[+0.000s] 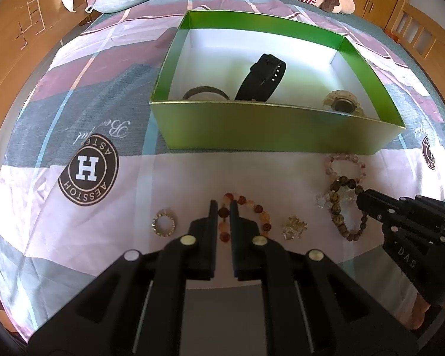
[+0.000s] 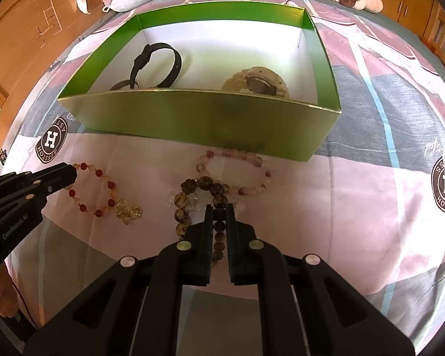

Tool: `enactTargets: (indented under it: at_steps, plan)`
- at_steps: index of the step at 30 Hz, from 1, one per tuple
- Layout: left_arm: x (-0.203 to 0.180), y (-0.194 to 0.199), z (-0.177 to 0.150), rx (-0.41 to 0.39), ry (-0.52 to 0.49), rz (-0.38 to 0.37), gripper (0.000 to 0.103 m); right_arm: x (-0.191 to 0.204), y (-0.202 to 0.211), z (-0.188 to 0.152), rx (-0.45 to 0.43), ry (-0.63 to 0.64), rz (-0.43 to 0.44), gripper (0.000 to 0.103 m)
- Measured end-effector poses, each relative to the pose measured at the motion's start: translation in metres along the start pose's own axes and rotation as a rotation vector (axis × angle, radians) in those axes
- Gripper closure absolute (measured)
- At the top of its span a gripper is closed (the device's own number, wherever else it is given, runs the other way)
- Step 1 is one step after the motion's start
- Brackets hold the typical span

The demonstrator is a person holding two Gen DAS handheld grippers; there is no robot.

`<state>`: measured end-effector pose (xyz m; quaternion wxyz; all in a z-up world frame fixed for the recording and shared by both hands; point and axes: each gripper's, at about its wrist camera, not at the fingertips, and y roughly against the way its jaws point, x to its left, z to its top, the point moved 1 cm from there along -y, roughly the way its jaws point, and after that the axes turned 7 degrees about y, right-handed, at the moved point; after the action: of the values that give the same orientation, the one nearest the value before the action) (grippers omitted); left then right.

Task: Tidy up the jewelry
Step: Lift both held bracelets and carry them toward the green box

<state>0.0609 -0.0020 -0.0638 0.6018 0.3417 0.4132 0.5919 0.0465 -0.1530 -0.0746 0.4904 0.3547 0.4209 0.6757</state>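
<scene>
Gripping at once on both sides, the left gripper (image 1: 224, 206) has its jaws nearly closed on a bead of the red-and-orange bead bracelet (image 1: 261, 216), and the right gripper (image 2: 219, 210) has its jaws pinched on the dark brown bead strand (image 2: 216, 191); both bracelets lie on the patterned bedsheet (image 2: 356, 207), in front of the green box (image 2: 192, 115). That box already holds a black watch band (image 2: 160, 62), a dark bangle (image 1: 206, 92) and a pale watch (image 2: 258, 84). The main risk sits on the right: the brown strand lies across a pink bead bracelet (image 2: 237, 172) and clear crystal beads (image 2: 198, 200), so a lift could drag those up, tangled, then drop them short of the box. Round beads offer little flat face to the pads, so either bracelet might roll out of the pinch if it swings. On the left, a small crystal cluster (image 1: 294, 227) lies just beside the red bracelet's loop and may be snagged; the sparkly ring (image 1: 163, 223) lies apart. The soft sheet could also bunch under the fingertips and be pinched along with the beads. The near wall of the box stands tall, and a hanging loop may catch its rim.
</scene>
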Motion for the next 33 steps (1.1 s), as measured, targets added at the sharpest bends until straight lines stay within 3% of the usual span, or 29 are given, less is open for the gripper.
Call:
enactTargets:
  at_steps: [22, 33]
  plan:
    - [0.003, 0.007, 0.005, -0.023, 0.004, -0.004, 0.096, 0.001, 0.004, 0.005, -0.026, -0.001, 0.01, 0.094]
    - [0.017, 0.055, 0.044, -0.128, 0.035, -0.069, 0.096, -0.004, 0.07, 0.025, -0.208, -0.033, 0.074, 0.094]
